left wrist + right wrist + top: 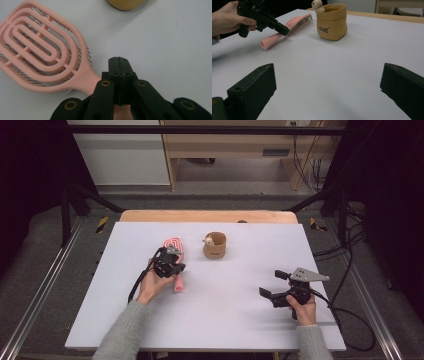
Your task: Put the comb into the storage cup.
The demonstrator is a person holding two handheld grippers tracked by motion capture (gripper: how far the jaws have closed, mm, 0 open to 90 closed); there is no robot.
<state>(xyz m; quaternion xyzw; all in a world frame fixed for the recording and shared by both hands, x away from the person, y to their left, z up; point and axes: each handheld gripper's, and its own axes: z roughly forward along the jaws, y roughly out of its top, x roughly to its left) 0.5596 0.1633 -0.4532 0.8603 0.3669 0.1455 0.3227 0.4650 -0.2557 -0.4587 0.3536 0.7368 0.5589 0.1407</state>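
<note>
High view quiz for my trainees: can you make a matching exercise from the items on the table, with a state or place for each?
1. hairbrush
2. pouch
3. left gripper
4. right gripper

a. jaws wide open
b. stands upright, a small figure at its rim
c. lies flat, pink
d. jaws shut, over the brush handle

Pairs: 1-c, 2-b, 3-d, 4-a
</note>
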